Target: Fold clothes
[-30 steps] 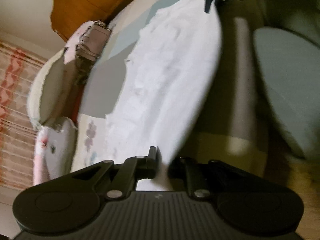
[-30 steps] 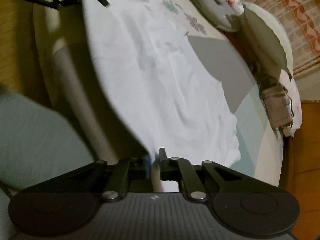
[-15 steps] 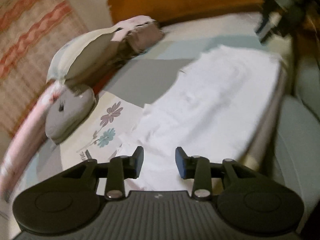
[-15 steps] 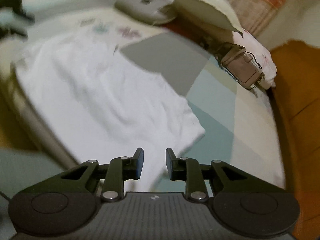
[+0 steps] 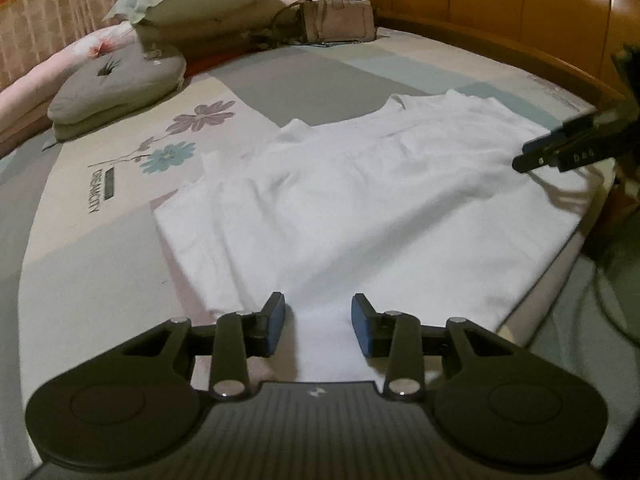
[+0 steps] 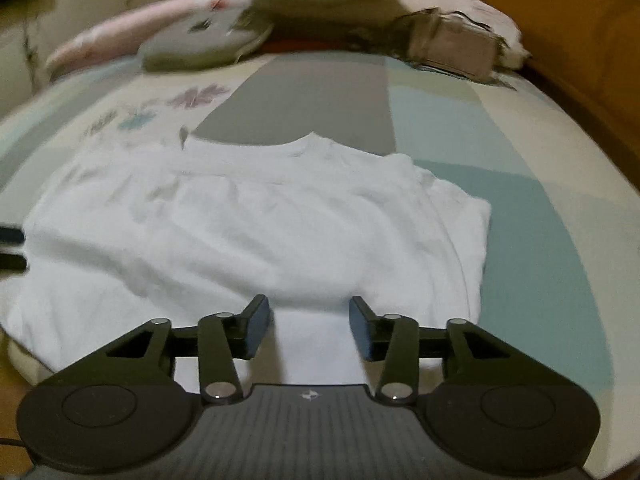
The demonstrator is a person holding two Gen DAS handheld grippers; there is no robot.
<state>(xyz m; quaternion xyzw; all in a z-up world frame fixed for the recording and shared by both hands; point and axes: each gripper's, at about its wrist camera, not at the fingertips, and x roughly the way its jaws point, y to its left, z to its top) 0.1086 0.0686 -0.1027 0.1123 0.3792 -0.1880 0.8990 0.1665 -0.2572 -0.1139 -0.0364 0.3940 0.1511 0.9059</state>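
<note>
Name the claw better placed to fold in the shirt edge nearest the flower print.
Left. The left claw hangs open over the hem of the white shirt, beside that edge; the flower print lies past it.

— What have we got laid out here?

— A white T-shirt [image 5: 360, 200], plain, spread flat on the bed [image 5: 100, 248] with its neckline towards the pillows.

— Is it smooth?

— Mostly. We see soft wrinkles across the body, and the sleeve on one side is bunched into folds.

— And where does the hem sit?

— At the near edge of the mattress; we see it reach that edge, the shirt lying a little askew to it.
</note>
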